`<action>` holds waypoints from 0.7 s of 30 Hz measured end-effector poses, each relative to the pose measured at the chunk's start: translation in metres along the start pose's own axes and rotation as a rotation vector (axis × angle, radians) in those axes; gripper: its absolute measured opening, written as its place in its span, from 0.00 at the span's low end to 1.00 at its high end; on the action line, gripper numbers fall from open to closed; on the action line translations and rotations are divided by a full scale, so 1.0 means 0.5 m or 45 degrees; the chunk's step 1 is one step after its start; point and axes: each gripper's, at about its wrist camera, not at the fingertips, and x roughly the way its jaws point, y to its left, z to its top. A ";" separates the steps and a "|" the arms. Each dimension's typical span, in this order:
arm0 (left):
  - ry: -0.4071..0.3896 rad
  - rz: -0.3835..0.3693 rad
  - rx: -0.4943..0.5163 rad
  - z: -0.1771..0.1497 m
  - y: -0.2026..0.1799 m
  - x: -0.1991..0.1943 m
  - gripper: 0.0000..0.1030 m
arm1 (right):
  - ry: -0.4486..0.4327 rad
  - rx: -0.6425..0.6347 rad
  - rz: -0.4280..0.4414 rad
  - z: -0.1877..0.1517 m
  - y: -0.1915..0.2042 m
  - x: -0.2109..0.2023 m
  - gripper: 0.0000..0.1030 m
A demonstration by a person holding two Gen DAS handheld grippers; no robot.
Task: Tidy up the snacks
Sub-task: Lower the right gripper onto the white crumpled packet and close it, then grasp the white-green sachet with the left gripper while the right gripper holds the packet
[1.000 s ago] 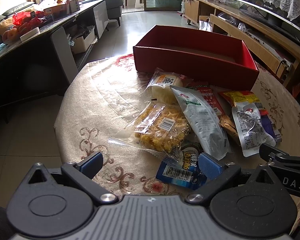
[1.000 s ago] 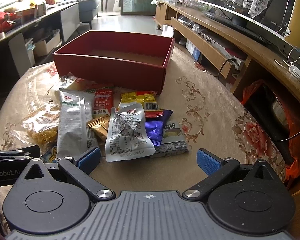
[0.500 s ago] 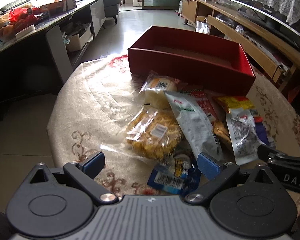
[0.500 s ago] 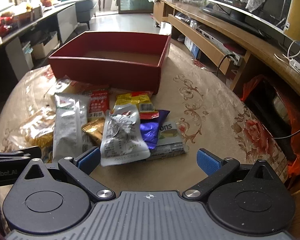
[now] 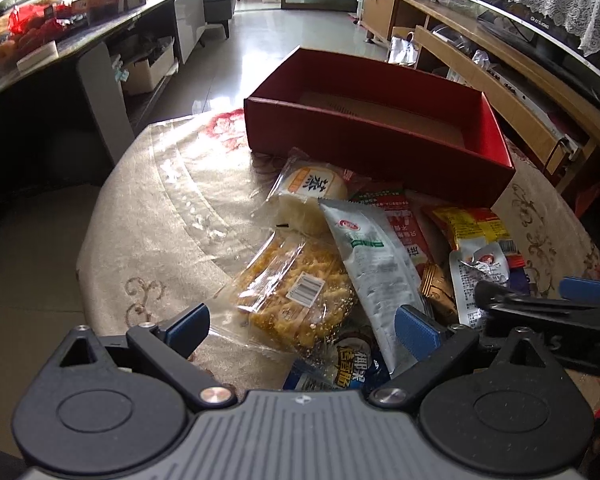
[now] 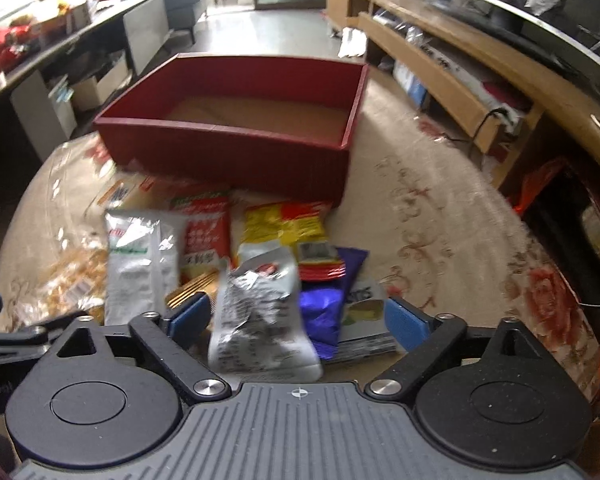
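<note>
An empty red box (image 5: 380, 148) (image 6: 236, 152) stands at the far side of a round table. Several snack packets lie in a pile in front of it: a clear bag of yellow crackers (image 5: 296, 296), a white bun pack (image 5: 312, 192), a long white-green packet (image 5: 372, 264) (image 6: 140, 260), a silver pouch (image 6: 260, 320) and a purple wrapper (image 6: 328, 308). My left gripper (image 5: 302, 326) is open, just above the cracker bag. My right gripper (image 6: 298, 318) is open, over the silver pouch and purple wrapper.
The table has a beige patterned cloth (image 5: 160, 208) under a clear cover. A dark counter (image 5: 60, 52) with clutter runs along the left. A wooden TV bench (image 6: 460, 68) runs along the right. Tiled floor (image 5: 268, 28) lies beyond the table.
Both grippers have moved forward and lower towards the snack pile. The right wrist view is now blurred by motion. Both stay open and empty.
</note>
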 end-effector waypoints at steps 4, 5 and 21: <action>0.023 -0.020 -0.011 -0.003 0.004 0.002 0.94 | 0.026 -0.041 -0.024 0.012 0.021 0.025 0.88; 0.020 -0.020 -0.008 -0.004 0.004 0.001 0.94 | 0.033 -0.048 -0.029 0.017 0.023 0.034 0.84; 0.057 -0.085 -0.011 -0.004 -0.008 0.005 0.94 | 0.092 0.046 0.086 -0.030 -0.062 0.017 0.60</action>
